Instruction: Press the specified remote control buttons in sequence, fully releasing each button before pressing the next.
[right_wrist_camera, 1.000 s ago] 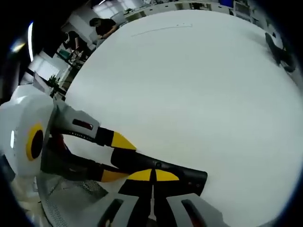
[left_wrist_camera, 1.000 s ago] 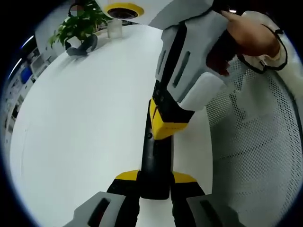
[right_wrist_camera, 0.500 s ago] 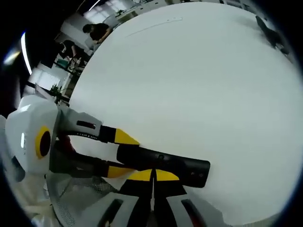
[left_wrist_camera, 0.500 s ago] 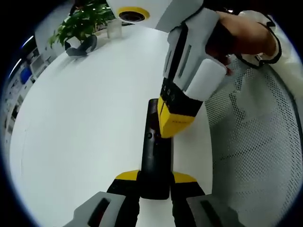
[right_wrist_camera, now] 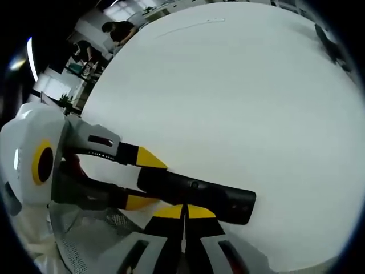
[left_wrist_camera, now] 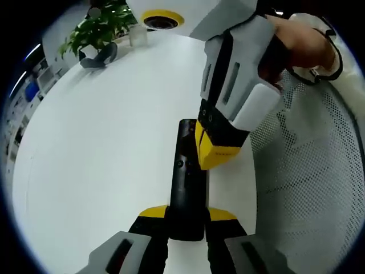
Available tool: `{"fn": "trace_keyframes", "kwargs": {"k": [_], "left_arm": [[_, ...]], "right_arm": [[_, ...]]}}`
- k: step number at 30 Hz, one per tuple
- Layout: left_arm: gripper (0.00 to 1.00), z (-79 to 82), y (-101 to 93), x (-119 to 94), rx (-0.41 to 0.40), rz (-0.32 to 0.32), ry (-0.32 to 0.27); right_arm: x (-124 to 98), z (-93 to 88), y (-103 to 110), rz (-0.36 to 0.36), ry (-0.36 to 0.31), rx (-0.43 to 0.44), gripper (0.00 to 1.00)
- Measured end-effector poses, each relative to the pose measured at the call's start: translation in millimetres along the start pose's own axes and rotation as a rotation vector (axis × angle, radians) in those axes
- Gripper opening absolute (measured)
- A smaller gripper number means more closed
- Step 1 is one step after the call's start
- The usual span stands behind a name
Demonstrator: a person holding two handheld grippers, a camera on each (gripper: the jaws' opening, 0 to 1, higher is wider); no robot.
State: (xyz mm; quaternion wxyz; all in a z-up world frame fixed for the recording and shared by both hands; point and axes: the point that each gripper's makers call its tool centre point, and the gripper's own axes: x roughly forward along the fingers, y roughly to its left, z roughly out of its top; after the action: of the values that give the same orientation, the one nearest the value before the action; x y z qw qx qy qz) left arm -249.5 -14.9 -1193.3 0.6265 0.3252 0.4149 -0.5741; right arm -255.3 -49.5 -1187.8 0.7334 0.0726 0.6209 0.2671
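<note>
One remote control (left_wrist_camera: 186,188), black, slim and long, is being clamped at its near end between the yellow tips of the left gripper (left_wrist_camera: 187,224), at lower centre of the left gripper view, over the white table (left_wrist_camera: 102,148). The right gripper (right_wrist_camera: 183,212), tips pressed together on nothing, is being poised at the remote's edge. Risk judged: an off-centre press twisting the remote loose, or striking a neighbouring button.

The slim black plastic remote control (left_wrist_camera: 186,182) has its near end hidden between yellow-tipped fingers (left_wrist_camera: 153,212); its button markings are too small to tell.
</note>
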Motion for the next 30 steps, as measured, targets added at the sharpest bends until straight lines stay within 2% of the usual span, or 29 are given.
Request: {"fn": "trace_keyframes", "kwargs": {"k": [21,30], "left_arm": [[0.23,0.0,0.0,0.3,0.003,0.010,-0.008],[0.23,-0.3,0.3,0.1,0.007,0.013,-0.010]], "right_arm": [[2.2,-1.2,-0.3,0.009,-0.010,-0.003,0.00],[-0.6,6.1,3.5,0.051,-0.060,0.030,0.00]]}}
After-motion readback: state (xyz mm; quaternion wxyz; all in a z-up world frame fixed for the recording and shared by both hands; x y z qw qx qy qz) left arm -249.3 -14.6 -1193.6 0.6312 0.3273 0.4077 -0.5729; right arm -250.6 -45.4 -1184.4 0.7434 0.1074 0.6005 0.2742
